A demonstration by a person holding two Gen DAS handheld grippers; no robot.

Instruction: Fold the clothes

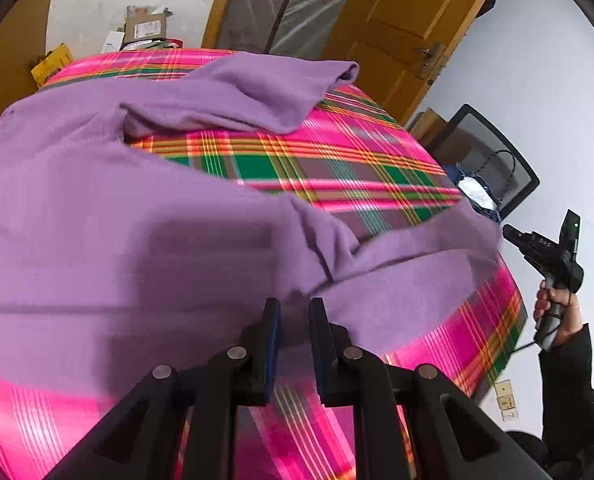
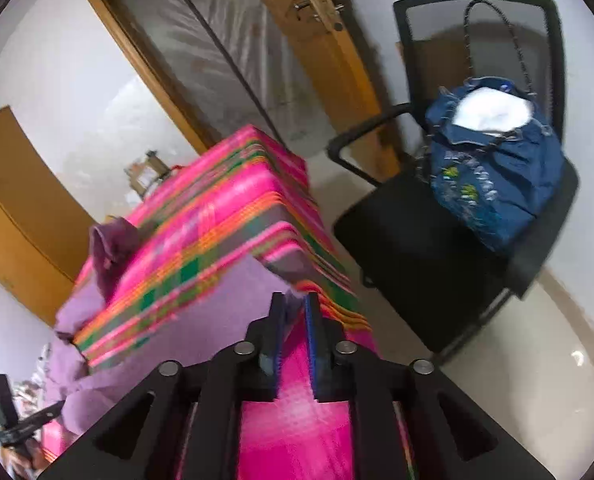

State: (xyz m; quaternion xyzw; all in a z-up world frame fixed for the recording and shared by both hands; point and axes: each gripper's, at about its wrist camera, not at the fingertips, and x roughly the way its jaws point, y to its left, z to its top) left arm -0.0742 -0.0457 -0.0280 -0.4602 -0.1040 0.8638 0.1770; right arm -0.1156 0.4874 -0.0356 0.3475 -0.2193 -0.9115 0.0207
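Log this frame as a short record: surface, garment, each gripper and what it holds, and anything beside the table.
surface: table under a pink plaid cloth
garment: purple top, spread out, one sleeve lying across the far side
left gripper: jaws slightly apart at the top's near edge; grip not clear
right gripper: at the table corner, jaws slightly apart over a purple edge; grip not clear
beside table: black chair holding a blue bag

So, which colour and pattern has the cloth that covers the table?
The table cover is a bright pink plaid with green and orange stripes, best seen in the left wrist view.
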